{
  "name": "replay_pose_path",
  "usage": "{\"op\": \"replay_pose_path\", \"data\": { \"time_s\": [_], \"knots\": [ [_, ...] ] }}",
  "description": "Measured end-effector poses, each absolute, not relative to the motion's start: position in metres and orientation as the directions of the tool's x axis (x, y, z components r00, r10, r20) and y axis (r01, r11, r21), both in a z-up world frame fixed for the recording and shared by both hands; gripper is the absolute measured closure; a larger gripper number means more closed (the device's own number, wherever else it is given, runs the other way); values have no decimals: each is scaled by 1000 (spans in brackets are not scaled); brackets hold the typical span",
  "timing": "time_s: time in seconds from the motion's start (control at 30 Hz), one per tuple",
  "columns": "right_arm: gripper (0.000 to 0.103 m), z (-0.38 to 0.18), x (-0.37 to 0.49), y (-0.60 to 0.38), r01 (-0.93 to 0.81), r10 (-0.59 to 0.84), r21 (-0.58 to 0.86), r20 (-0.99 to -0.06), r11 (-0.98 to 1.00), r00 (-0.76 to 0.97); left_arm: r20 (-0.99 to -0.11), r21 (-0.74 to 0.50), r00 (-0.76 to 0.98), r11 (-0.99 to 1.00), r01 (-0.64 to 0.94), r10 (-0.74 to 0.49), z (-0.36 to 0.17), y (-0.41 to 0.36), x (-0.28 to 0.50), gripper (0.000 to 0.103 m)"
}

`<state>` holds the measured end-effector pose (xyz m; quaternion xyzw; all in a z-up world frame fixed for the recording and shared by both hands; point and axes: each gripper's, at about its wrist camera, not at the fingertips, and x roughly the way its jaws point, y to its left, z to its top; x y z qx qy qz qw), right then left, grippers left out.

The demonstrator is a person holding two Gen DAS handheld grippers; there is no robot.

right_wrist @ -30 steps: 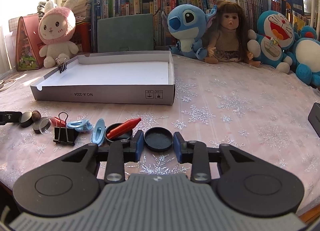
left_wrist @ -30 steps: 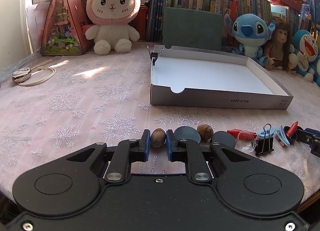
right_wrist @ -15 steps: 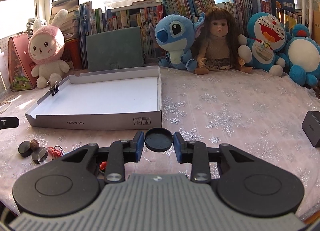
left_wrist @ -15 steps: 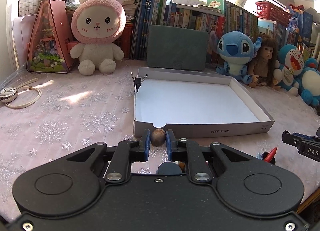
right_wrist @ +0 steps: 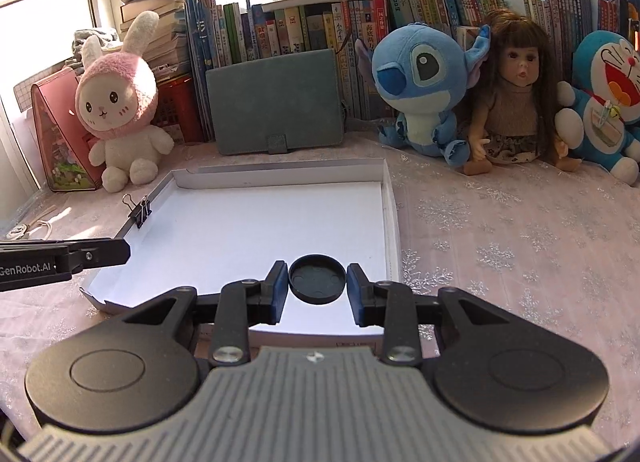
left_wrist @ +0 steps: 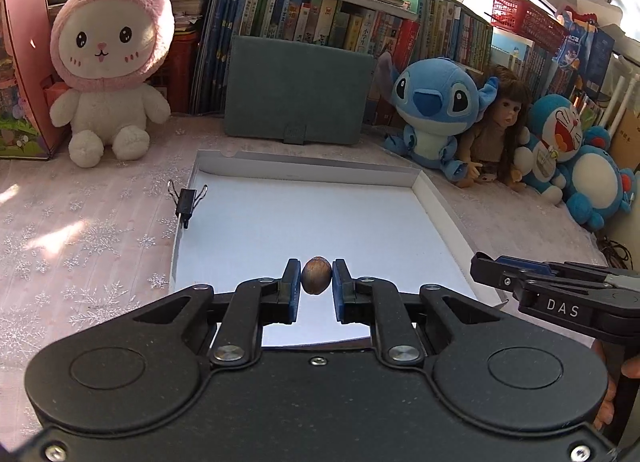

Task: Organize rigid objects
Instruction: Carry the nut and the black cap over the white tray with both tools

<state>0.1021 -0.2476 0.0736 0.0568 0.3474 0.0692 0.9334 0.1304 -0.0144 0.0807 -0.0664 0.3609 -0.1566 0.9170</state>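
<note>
My left gripper is shut on a small brown nut and hangs above the near part of a shallow white cardboard tray. My right gripper is shut on a round black lid, held flat over the same tray near its front right. A black binder clip grips the tray's left wall; the right wrist view shows that clip too. The right gripper's fingers enter the left wrist view from the right. The left gripper's finger enters the right wrist view from the left.
Plush toys line the back: a pink rabbit, a blue alien, a doll and a blue cat. A grey-green case leans on a row of books. The pink snowflake cloth lies bare right of the tray.
Both grippers rose from the table's front edge and moved forward over the tray, the nut and the black lid still held. The loose items at the front have dropped out of view.
</note>
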Motion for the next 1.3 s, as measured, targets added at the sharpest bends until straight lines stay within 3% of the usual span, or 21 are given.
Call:
{"op": "replay_pose_path", "data": {
  "time_s": [0.53, 1.3],
  "knots": [
    [66, 43, 183, -224, -86, 137, 107, -783, 991, 607, -739, -207, 616, 962, 176, -272, 38, -53, 210, 88],
    [66, 24, 186, -226, -82, 120, 88, -786, 993, 607, -742, -158, 627, 971, 179, -236, 16, -62, 210, 87]
  ]
}}
